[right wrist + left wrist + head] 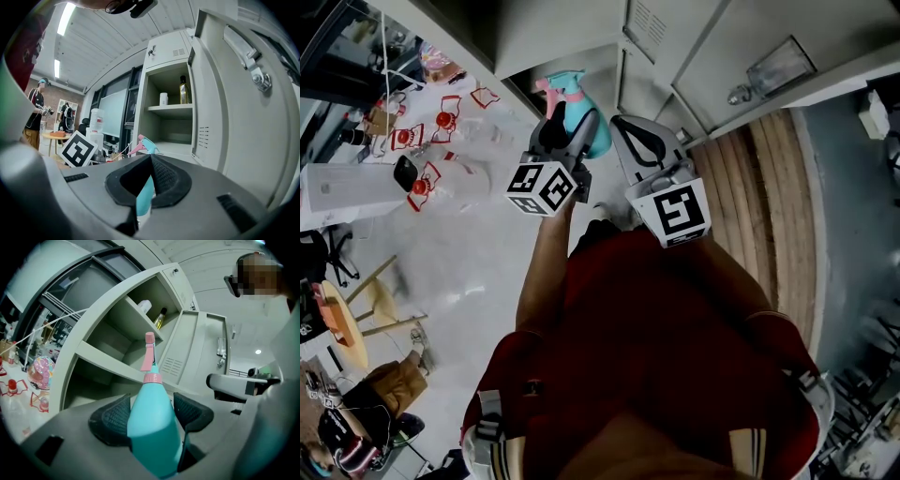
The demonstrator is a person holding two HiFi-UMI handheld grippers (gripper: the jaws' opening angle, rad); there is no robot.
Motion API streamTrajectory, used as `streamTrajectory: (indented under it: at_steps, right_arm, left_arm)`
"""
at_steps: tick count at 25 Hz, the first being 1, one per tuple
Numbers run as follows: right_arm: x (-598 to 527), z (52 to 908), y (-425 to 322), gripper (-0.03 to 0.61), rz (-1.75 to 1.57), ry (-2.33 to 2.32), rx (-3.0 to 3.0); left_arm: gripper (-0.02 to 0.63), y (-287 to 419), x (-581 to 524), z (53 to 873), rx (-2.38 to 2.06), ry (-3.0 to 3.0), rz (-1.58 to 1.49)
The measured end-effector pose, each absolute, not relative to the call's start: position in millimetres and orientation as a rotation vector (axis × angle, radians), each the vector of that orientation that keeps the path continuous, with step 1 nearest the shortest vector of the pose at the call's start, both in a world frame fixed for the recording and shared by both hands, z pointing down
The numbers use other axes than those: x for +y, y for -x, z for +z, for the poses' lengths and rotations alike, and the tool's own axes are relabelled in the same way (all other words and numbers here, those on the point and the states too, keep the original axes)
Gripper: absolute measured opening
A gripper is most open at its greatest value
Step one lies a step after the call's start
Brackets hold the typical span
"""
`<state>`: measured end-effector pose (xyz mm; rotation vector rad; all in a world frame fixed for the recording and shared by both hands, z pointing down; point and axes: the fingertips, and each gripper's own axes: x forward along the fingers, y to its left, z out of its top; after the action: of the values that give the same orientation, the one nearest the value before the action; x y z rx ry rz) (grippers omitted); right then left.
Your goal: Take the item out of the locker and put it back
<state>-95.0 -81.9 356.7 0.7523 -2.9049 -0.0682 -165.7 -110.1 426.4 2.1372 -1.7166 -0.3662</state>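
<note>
Centre frame, before the open locker [171, 110], the left gripper [570, 127] clamps a teal spray bottle [151, 397], while the right gripper [149, 169] has its jaws pressed together on nothing.

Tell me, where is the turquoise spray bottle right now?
The spray bottle is clamped in the left hand-held gripper, held in front of the open locker, with the right hand-held gripper close on its right in the head view.

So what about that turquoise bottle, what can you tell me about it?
It is a spray bottle of smooth turquoise plastic, with a pink collar and pink trigger head. The left gripper holds it, its black ribbed jaws pressed on either side of the body, nozzle end pointing away towards the open locker.
</note>
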Motion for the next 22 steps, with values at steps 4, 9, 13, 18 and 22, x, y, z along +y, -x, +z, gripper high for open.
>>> streamTrajectory:
  at_steps: [4,9,13,18,22]
  right_arm:
    - [-86.0,360.1,95.4,-0.003,-0.058,-0.754,-2.896]
    - [-88.9,363.6,94.3,-0.003,-0.052,-0.755,-2.890]
    - [-92.2,365.6,96.0,-0.003,-0.050,-0.749,-2.886]
    - [-94.9,369.2,97.4,-0.003,-0.061,-0.742,-2.881]
    - [-97.5,368.4,99.4,-0.003,-0.097,-0.727,-2.891]
  left_arm:
    - [0.296,166.9,-114.7,436.0,-1.707,-2.111,-0.374]
    - [0.296,168.8,-117.6,448.7,-1.695,-2.068,-0.390]
    - [0.296,172.2,-122.4,457.8,-1.684,-2.034,-0.414]
    - [0.296,176.9,-128.2,469.8,-1.672,-1.999,-0.442]
    - [0.296,180.9,-133.1,479.6,-1.668,-1.977,-0.448]
